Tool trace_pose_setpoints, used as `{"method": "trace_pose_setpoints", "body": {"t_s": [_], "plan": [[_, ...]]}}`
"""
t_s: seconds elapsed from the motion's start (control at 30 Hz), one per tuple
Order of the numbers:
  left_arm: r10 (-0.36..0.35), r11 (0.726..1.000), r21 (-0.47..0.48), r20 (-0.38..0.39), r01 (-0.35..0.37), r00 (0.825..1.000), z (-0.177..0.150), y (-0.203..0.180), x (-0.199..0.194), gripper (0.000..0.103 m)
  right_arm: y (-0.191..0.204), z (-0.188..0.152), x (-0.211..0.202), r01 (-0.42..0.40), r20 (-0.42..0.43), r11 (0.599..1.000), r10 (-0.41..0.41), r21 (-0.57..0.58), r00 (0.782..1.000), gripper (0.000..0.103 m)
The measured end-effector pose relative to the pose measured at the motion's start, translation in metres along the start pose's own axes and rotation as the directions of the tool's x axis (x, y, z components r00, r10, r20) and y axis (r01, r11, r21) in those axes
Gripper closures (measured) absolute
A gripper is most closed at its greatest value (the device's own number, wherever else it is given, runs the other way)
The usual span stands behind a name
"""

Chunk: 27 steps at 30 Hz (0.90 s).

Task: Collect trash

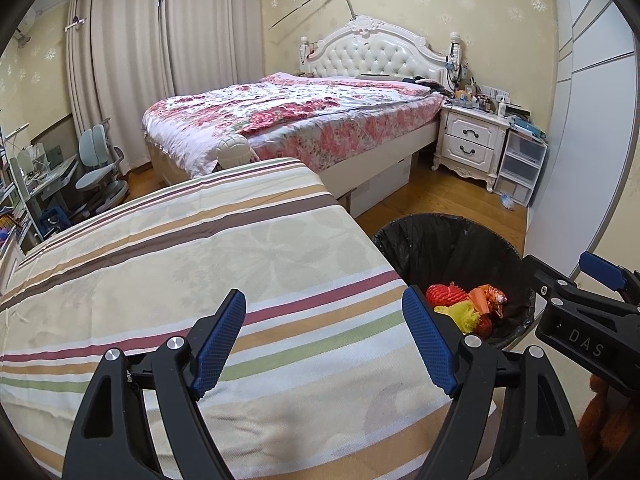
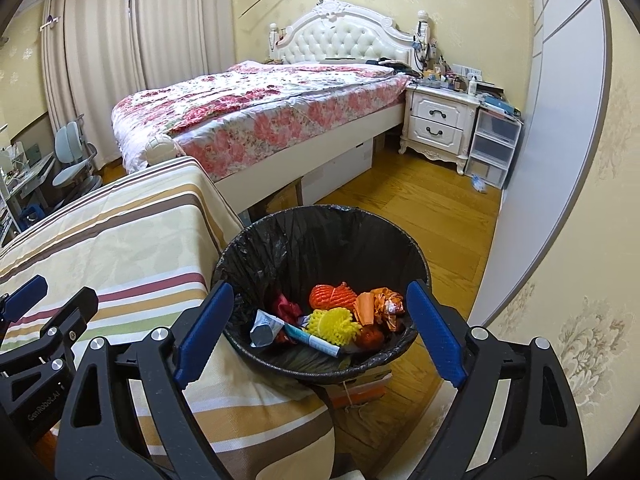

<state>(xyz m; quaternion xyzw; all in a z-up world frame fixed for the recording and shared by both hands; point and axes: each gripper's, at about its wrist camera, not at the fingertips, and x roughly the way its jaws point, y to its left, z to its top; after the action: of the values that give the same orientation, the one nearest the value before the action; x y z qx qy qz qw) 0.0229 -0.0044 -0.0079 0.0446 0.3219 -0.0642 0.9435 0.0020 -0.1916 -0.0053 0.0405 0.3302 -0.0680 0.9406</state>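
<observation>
A round bin with a black liner (image 2: 320,236) stands on the floor beside a striped-cloth table (image 2: 120,240). Inside lie an orange net (image 2: 332,296), a yellow foam net (image 2: 336,324), a crumpled orange wrapper (image 2: 384,304), a squeezed tube (image 2: 266,326), a blue-and-white pen (image 2: 316,340) and a red wrapper (image 2: 286,306). My right gripper (image 2: 320,292) hangs open over the bin's near rim, nothing between its pads. My left gripper (image 1: 322,300) is open over the striped cloth (image 1: 200,240), also with nothing in it. In the left wrist view the bin (image 1: 452,248) sits to the right.
A bed with a floral quilt (image 1: 300,120) lies beyond the table. A white nightstand (image 1: 472,140) and plastic drawers (image 1: 520,164) line the right wall. A desk chair (image 1: 100,168) stands far left. Under the bin is a cardboard box (image 2: 360,394) on the wooden floor (image 2: 420,208).
</observation>
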Motion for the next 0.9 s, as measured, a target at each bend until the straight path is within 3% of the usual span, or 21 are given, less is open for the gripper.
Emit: {"method": "trace_pose_setpoints", "body": {"t_s": [0.9], "plan": [[-0.001,1.0,-0.012,0.0,0.001,1.0,-0.0015,0.0044,-0.0026,0.025,0.0057,0.0004,-0.0028,-0.002,0.002,1.0,0.002,-0.01,1.0,0.017]]}}
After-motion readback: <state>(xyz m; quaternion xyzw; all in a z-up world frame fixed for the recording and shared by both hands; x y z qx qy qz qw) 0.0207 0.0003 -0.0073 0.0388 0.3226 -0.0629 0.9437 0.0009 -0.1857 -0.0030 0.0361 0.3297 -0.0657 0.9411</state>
